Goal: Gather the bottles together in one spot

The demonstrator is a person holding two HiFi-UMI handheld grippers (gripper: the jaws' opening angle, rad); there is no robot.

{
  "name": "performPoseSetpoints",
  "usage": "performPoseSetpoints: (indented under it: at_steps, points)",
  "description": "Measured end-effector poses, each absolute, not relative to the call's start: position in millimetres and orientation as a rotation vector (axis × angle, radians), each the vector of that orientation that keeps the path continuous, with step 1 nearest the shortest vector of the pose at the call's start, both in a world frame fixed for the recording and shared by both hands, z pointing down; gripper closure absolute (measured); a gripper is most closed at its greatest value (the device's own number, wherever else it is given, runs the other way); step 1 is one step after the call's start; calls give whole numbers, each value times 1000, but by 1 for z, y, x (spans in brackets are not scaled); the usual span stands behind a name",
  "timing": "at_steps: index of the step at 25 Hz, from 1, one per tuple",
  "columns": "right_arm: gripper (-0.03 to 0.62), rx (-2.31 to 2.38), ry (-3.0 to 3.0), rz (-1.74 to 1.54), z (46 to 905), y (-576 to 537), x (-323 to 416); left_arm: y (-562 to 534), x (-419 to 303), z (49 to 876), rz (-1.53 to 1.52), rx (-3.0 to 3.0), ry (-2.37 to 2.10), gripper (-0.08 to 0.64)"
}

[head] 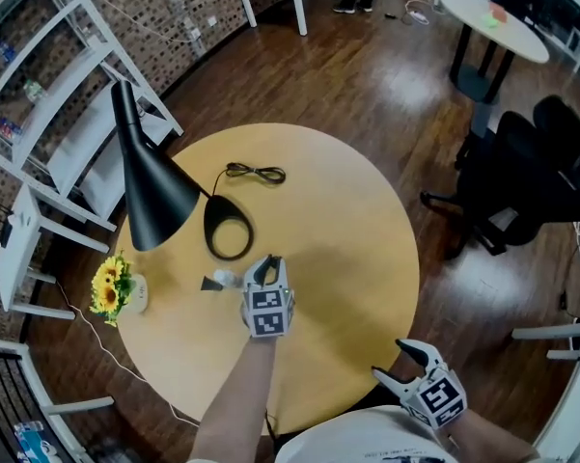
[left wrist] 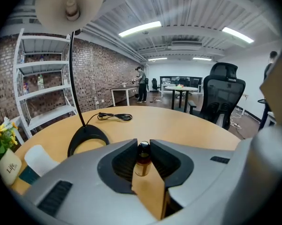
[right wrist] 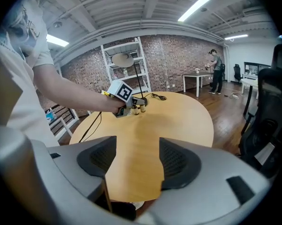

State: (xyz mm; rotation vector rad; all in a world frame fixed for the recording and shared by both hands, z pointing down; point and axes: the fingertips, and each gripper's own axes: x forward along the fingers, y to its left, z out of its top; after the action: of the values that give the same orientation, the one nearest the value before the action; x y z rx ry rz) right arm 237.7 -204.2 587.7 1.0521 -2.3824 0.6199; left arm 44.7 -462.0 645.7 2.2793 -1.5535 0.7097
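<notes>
My left claw [head: 263,269] is pinching a little brown bottle [left wrist: 143,159] with a dark cap. The two jaws press on its sides so it stays up straight and does not slip. It is low over the table [head: 352,220], near the middle and a bit toward the left edge, close to the round foot of the black lamp [head: 156,186]. In the right gripper view it looks like a second small bottle [right wrist: 142,108] stands just beside it. I think that is the spot where the bottles go, so mine should be set down next to it. My right claw [head: 392,359] is spread wide with nothing in it. It hangs by the near edge, ready to fetch.
</notes>
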Motion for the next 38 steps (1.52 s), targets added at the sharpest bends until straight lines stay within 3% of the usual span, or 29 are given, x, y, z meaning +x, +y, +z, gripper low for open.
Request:
performPoseSetpoints:
  at_steps: [11,15,23,29,38]
  points:
    - [282,1084,-2357,638,589,-207,244,-464,37,670,757,2236,-1571,466]
    - [282,1083,-2359,613,589,-202,242,-460,37,661,746,2265,-1572,424]
    - [282,1049,-2404,555,577,-188,218,-416,37,613,666,2385,-1562,411]
    - [282,1028,-2442,487,560,-167,183,-326,1,558,466,2343,-1561,411]
    - [284,1028,-2476,396,531,-105,106,-122,-107,530,427,2243,-1500,411]
